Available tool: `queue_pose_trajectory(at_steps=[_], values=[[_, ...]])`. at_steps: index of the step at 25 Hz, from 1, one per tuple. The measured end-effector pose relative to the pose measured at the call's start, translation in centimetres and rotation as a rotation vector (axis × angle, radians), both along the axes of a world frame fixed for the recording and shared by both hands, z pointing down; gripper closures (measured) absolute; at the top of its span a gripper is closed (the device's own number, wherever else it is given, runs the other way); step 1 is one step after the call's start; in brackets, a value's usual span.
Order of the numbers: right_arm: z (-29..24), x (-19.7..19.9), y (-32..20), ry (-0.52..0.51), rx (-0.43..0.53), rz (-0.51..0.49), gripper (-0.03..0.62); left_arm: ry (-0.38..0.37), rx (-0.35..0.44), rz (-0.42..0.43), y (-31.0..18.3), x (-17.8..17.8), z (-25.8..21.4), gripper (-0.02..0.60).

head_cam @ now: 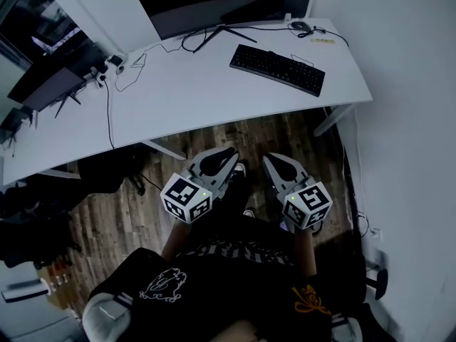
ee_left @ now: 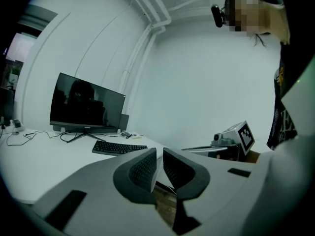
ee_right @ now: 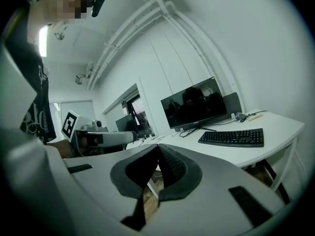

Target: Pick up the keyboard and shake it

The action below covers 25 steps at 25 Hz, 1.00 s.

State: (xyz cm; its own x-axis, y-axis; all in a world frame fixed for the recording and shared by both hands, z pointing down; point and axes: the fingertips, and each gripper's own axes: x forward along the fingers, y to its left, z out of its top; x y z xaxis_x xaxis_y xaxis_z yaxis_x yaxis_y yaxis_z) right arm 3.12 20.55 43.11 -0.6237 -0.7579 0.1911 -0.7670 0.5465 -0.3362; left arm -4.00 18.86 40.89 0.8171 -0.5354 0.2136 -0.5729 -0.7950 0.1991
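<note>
The black keyboard (head_cam: 278,68) lies flat on the white desk (head_cam: 199,98), at its right end in front of the dark monitor (head_cam: 214,2). Both grippers hang over the wooden floor, short of the desk's near edge and well apart from the keyboard. My left gripper (head_cam: 228,154) is shut with nothing between its pads. My right gripper (head_cam: 272,161) is shut and empty too. The left gripper view shows the keyboard (ee_left: 118,147) far beyond the jaws (ee_left: 159,165). In the right gripper view the keyboard (ee_right: 232,137) lies ahead and to the right of the jaws (ee_right: 158,162).
A mouse (head_cam: 300,26) and a small pale item sit behind the keyboard. Cables (head_cam: 125,73) trail across the desk's middle and over its edge. A second monitor (head_cam: 50,84) stands at the desk's left end. A desk leg (head_cam: 333,120) slants below the right end.
</note>
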Motion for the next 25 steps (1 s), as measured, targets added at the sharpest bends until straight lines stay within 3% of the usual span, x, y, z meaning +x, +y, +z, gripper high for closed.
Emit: queue_pose_trajectory(at_steps=[5, 16, 25], values=[[0.3, 2.2, -5.9, 0.026, -0.015, 0.060, 0.583, 0.014, 0.000, 0.032, -6.0, 1.3, 0.3, 0.526], [-0.3, 2.5, -19.8, 0.043, -0.032, 0.113, 0.583, 0.022, -0.014, 0.045, -20.0, -0.5, 0.6, 0.526], [0.4, 2.1, -25.7, 0.082, -0.066, 0.157, 0.583, 0.028, -0.047, 0.091, -27.3, -1.0, 2.7, 0.526]])
